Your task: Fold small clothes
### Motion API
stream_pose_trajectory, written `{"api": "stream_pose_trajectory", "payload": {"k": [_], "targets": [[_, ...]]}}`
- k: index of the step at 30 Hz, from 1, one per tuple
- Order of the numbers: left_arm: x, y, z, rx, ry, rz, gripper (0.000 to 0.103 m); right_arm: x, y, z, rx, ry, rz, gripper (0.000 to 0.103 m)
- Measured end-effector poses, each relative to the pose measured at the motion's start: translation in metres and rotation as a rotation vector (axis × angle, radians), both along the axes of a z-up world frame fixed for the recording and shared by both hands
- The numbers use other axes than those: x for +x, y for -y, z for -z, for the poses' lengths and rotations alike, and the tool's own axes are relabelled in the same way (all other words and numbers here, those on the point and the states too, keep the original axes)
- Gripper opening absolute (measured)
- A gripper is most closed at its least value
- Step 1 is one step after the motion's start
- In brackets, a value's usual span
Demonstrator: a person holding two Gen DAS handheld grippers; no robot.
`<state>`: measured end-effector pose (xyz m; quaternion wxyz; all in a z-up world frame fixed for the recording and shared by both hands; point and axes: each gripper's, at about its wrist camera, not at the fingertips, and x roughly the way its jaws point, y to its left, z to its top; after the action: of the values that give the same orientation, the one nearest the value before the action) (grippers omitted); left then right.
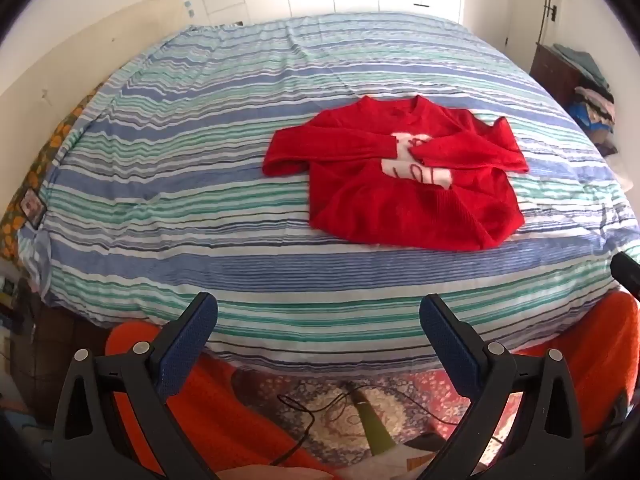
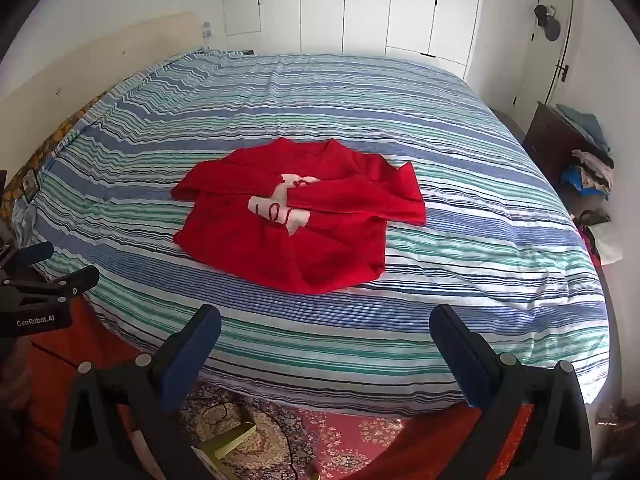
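Your red sweater [image 1: 404,184] lies flat on the bed, right of centre in the left wrist view and nearer the middle in the right wrist view, with both sleeves crossed over its chest. They partly cover a white patch [image 2: 280,210] that carries red stitched lettering; you can make out curved strokes there, but the sleeves hide too much to read a word. The only writing you can read is "GenRobot.AI" in white on the black body of your left tool [image 1: 318,320], which shows at the left edge of the right wrist view. Both tools are released, jaws spread wide with nothing between the blue pads, and your right tool [image 2: 324,328] hangs over the near edge of the bed just as the left one does, well short of the sweater. The bed [image 2: 460,240] wears a cover striped in blue, green and white. Below its near edge you see a patterned rug [image 2: 340,432] with a thin black cable [image 1: 304,416] on it. White wardrobe doors [image 2: 360,8] stand at the far wall, and a dark wooden cabinet [image 2: 548,140] at the right holds piled clothes.
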<state>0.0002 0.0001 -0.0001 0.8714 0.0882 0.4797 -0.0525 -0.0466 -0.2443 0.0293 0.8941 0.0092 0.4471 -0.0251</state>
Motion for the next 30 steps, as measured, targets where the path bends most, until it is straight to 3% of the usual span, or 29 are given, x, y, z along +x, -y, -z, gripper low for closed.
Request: {"api": "stream_pose_trajectory", "payload": {"k": [30], "targets": [[-0.004,-0.003,0.011,0.008,-0.031,0.002,0.101,0.000,0.000,0.003,-0.058,-0.022,0.020,0.103]]}}
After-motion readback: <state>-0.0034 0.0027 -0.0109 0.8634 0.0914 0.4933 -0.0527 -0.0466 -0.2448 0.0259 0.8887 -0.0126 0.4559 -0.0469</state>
